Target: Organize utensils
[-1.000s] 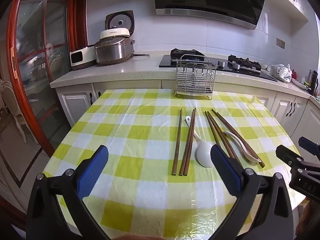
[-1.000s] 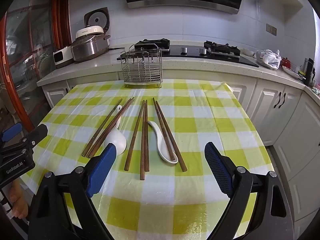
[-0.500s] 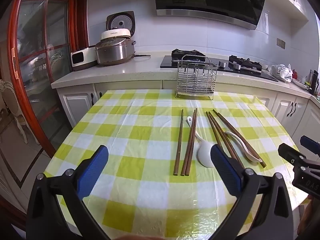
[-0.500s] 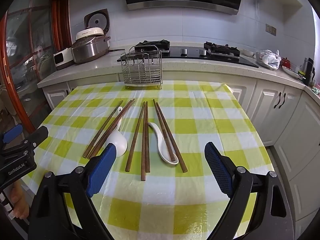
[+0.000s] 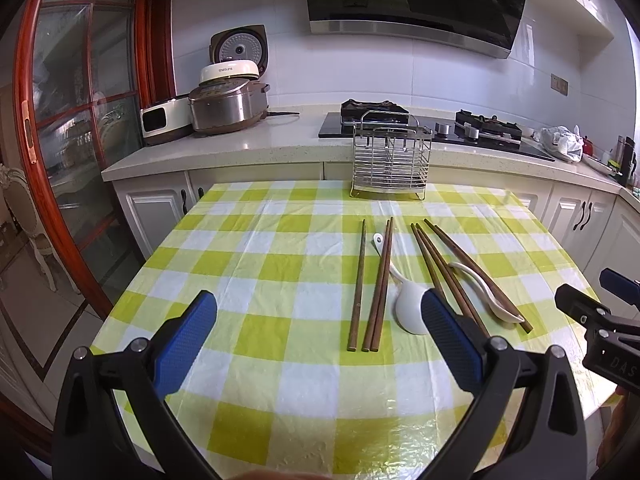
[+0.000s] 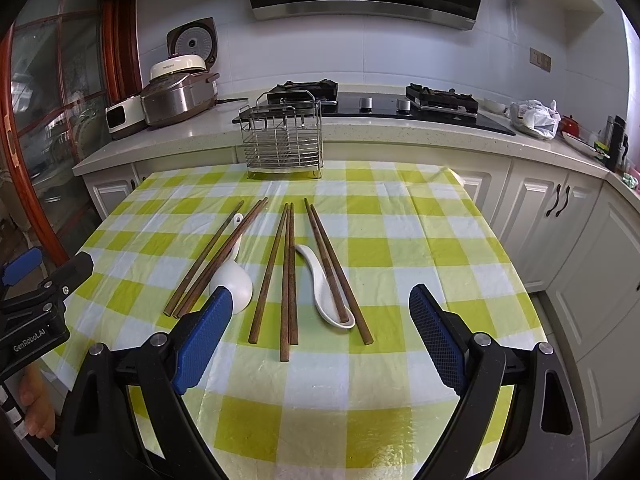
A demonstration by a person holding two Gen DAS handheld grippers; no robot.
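Chopsticks [image 6: 216, 258] and two white spoons lay untouched in a loose row across the middle of the checked table [image 6: 420, 220], as in the earlier frames; nothing had entered the wire rack [image 6: 282, 144] at the far edge, so sorting had not begun. From left to right, the left gripper [image 5: 320, 336] and the right gripper [image 6: 320, 336] hung over the near edge, jaws wide apart and empty. Both views had drifted only slightly.

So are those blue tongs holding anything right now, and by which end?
Nothing is held. Both the left tongs and the right tongs hang open above the table; the chopsticks and spoons lie untouched on the cloth.
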